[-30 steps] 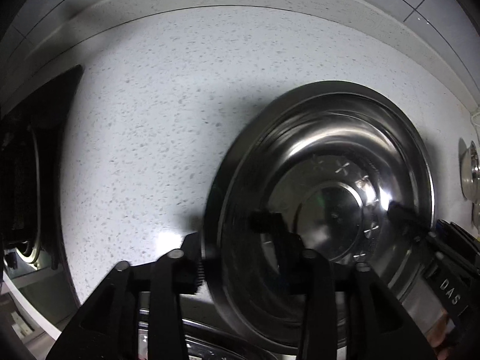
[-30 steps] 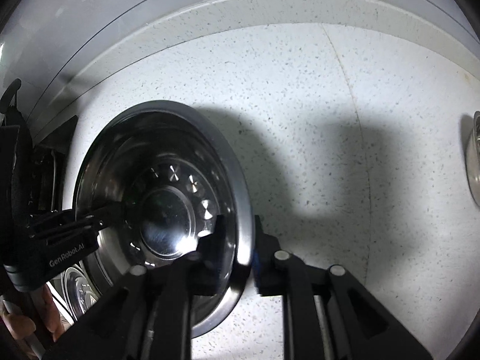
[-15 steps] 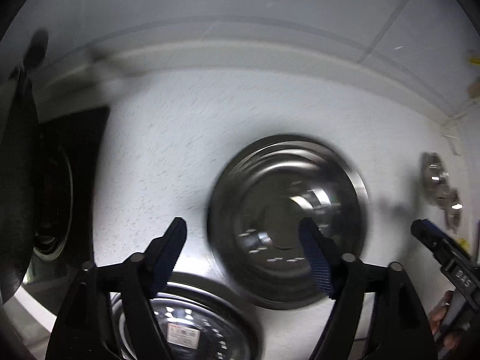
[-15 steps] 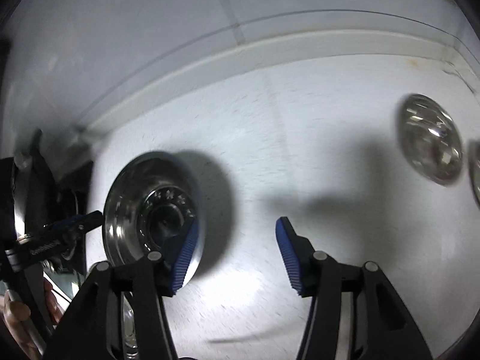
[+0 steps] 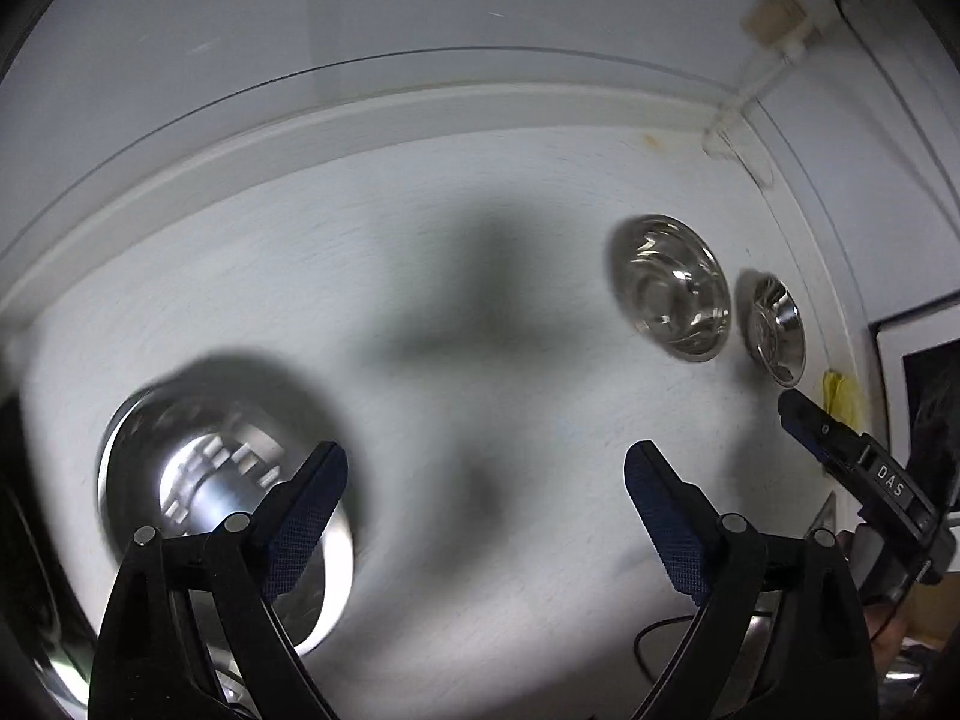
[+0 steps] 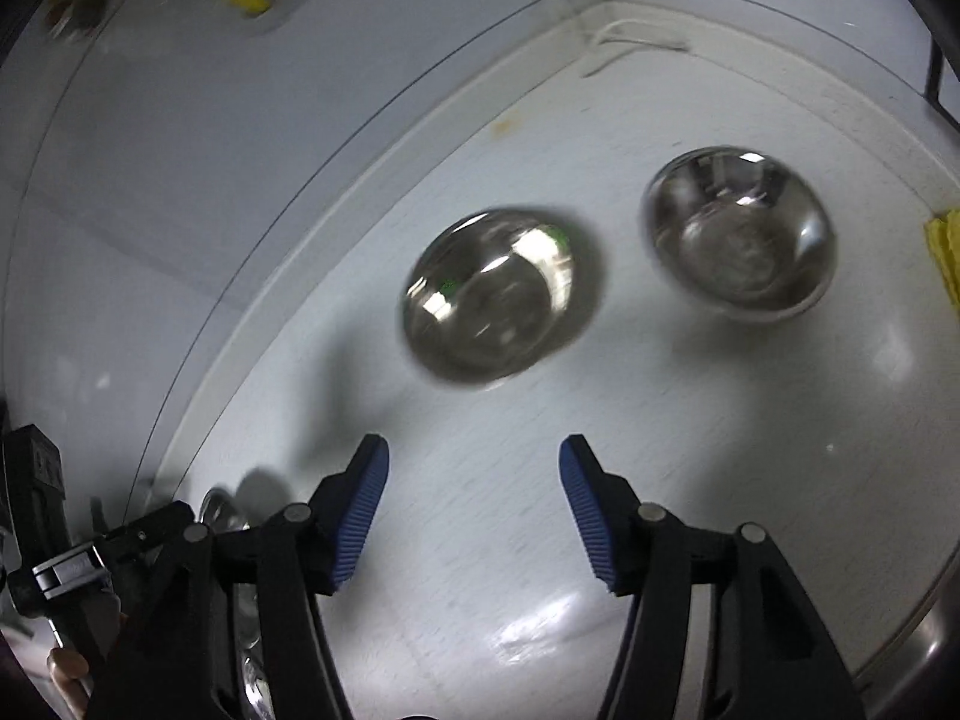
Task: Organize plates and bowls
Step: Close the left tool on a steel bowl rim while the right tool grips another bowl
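- Left wrist view: the left gripper (image 5: 483, 483) hangs above the white speckled counter (image 5: 480, 312), its jaws spread wide and opening, with nothing between the blue pads.
- A blurred steel plate (image 5: 198, 480) lies on the counter at lower left, partly behind the left-hand finger but clear of its pad.
- Two small steel bowls sit far right near the wall: the larger bowl (image 5: 672, 288) just beside the smaller bowl (image 5: 777, 330), whether touching I cannot tell.
- The right gripper (image 5: 798, 417) reaches in from the right edge, only one dark finger showing; a yellow cloth (image 5: 840, 393) lies behind it.
- Right wrist view: the right gripper (image 6: 474, 480) is partly spread and opening, empty, over bare counter (image 6: 480, 540).
- Ahead of it stand the near bowl (image 6: 492, 300) and the far bowl (image 6: 741, 252), apart, both upright and blurred.
- The yellow cloth (image 6: 945, 252) lies at the right edge.
- At lower left the left gripper (image 6: 150, 531) shows, with fingertips of a hand (image 6: 63, 666) below it.
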Tool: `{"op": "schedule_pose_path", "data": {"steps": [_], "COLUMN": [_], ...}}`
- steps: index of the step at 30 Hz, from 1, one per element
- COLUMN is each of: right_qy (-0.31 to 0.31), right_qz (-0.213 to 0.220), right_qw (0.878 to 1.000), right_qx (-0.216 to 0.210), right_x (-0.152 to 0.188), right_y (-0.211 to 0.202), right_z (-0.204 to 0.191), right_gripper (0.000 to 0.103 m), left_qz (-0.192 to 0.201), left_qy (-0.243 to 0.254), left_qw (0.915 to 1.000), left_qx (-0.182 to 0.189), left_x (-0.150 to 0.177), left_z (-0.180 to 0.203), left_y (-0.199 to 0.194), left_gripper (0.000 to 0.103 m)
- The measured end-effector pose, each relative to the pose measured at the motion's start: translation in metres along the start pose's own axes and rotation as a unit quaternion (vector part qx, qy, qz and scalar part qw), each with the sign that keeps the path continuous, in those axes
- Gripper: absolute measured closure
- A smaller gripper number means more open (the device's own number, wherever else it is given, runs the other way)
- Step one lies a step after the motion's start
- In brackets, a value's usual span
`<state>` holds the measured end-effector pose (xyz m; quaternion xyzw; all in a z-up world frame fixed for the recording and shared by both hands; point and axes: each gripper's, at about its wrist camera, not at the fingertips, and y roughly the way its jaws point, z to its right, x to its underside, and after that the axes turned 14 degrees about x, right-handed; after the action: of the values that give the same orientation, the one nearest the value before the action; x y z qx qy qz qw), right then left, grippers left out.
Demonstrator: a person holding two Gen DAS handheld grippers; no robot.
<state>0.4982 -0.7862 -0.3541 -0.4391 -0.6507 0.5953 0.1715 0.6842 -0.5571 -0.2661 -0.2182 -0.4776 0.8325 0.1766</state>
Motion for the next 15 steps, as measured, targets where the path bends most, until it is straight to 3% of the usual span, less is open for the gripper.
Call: {"op": "schedule_pose_path", "data": {"steps": [5, 15], "right_qy": [0.024, 0.104], "right_qz": [-0.016, -0.051], "right_qw": [1.000, 0.993], "right_qx": [0.003, -0.022], "right_x": [-0.033, -0.058], "right_y": [0.033, 0.088], "right_z": [0.008, 0.035], "right_gripper": [0.045, 0.045], "left_qz": [-0.020, -0.058], "left_qy": [0.019, 0.016], "left_qw": [0.9995, 0.9968], "left_qx": [-0.016, -0.053], "left_x": [-0.053, -0.100], "left_z": [0.044, 0.075], "left_y": [0.062, 0.153], "left_gripper": [0.012, 0.012]}}
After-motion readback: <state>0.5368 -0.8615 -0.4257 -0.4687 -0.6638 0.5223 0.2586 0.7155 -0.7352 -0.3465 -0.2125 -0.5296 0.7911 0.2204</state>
